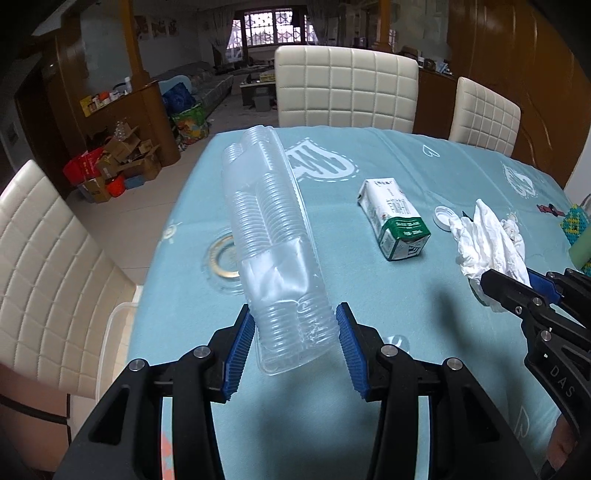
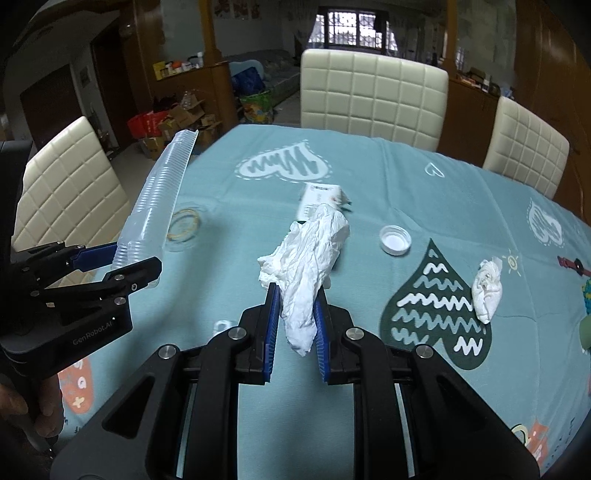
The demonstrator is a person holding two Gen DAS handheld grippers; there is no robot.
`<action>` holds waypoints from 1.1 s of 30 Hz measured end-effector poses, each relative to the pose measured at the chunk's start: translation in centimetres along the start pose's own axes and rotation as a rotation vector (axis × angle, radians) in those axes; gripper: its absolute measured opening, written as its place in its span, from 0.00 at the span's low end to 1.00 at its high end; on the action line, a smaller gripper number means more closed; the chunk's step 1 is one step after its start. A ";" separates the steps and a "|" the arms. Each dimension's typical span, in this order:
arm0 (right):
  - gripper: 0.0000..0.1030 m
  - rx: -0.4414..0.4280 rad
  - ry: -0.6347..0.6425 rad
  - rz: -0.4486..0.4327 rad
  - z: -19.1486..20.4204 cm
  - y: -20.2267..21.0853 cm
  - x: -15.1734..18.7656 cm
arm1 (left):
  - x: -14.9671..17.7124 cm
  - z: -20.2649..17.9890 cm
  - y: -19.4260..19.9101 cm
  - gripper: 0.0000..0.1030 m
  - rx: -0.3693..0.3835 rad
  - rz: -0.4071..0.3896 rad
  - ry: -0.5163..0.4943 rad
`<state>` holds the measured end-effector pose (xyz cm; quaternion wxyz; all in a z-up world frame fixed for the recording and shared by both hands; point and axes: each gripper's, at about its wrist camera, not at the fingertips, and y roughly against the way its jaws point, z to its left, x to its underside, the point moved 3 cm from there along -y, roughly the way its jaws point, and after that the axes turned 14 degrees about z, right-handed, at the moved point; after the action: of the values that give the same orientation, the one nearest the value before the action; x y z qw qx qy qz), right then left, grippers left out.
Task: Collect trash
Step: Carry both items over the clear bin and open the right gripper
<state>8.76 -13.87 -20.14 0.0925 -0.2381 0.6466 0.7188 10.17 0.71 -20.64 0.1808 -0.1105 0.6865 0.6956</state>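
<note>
Setting: a home dining area opening onto a living room. A table under a blue patterned tablecloth is ringed by cream quilted chairs, with wooden cabinetry at far left. Beyond lie a sofa, piled cardboard boxes and a barred window.

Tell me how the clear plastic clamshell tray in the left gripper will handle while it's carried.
The clear clamshell tray looks thin, so probably light and flexible. Held only at its bottom end by the left hand-held gripper, its tall top may sway or tip. The ribbed walls could buckle if squeezed.
</note>
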 end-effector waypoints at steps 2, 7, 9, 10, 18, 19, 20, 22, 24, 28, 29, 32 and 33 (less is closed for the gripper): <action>0.20 -0.006 0.021 -0.009 1.2 0.5 0.0 | 0.6 1.0 0.6 0.43 -0.007 -0.009 0.016; 0.20 -0.022 0.071 -0.026 4.3 1.2 0.0 | 2.1 3.4 2.0 0.43 -0.030 -0.027 0.057; 0.20 -0.031 0.087 -0.033 5.5 1.5 -0.1 | 2.7 4.3 2.5 0.43 -0.038 -0.035 0.070; 0.20 -0.036 0.098 -0.038 6.2 1.6 -0.1 | 3.0 5.0 2.8 0.43 -0.043 -0.039 0.078; 0.20 -0.071 0.178 -0.059 11.8 2.1 -0.7 | 4.9 9.4 4.5 0.43 -0.083 -0.063 0.140; 0.20 -0.077 0.191 -0.060 12.6 2.1 -0.8 | 5.2 10.2 4.8 0.43 -0.090 -0.066 0.152; 0.20 -0.080 0.201 -0.060 13.3 2.1 -0.8 | 5.5 10.9 4.9 0.43 -0.095 -0.068 0.164; 0.20 -0.089 0.225 -0.062 14.8 2.0 -1.0 | 6.0 12.1 5.2 0.43 -0.105 -0.070 0.185; 0.20 -0.098 0.246 -0.062 16.2 1.9 -1.2 | 6.6 13.2 5.5 0.43 -0.114 -0.071 0.204; 0.20 -0.115 0.282 -0.066 18.6 1.7 -1.7 | 7.5 15.3 5.8 0.43 -0.131 -0.071 0.237; 0.20 -0.119 0.289 -0.065 19.1 1.7 -1.8 | 7.7 15.7 5.8 0.43 -0.135 -0.071 0.244; 0.20 -0.132 0.314 -0.063 20.6 1.3 -2.1 | 8.3 17.2 6.0 0.43 -0.148 -0.070 0.268; 0.20 -0.136 0.324 -0.063 21.2 1.2 -2.2 | 8.5 17.6 6.0 0.43 -0.153 -0.070 0.276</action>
<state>5.45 6.99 -16.99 -0.0068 -0.3768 0.5951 0.7098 1.70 19.12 -17.96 0.1000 -0.2422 0.6456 0.7173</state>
